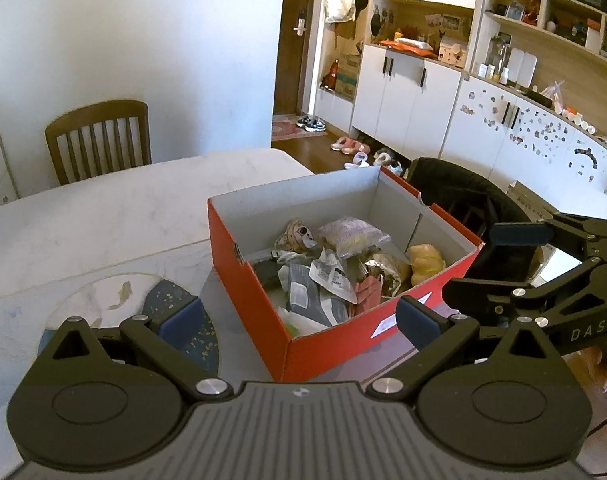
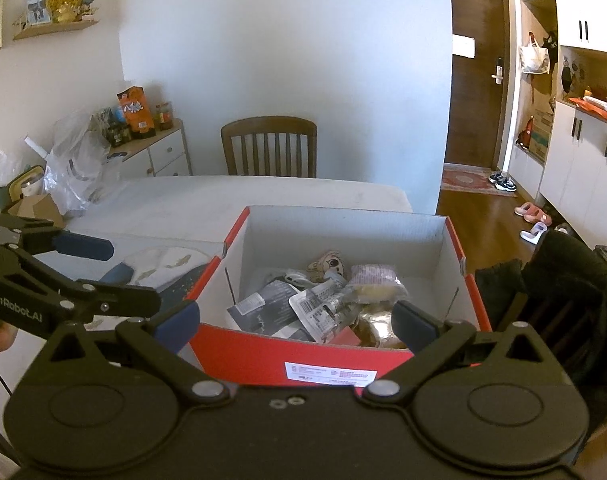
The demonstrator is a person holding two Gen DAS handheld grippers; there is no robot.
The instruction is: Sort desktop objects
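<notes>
While both hand-held grippers hover spread wide and empty, the open red cardboard box (image 1: pixel 335 344) sits near the right edge of the white marble tabletop (image 1: pixel 103 216), filled with crumpled wrappers and packets (image 2: pixel 323 304). Left gripper (image 1: pixel 299 320) faces the box's near corner; right gripper (image 2: pixel 295 320) faces its labelled side from just beside it.

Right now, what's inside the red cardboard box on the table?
The red cardboard box holds a plush toy, a yellowish snack bag, a labelled clear packet and grey pouches. Whatever lies beneath the pile is hidden.
</notes>
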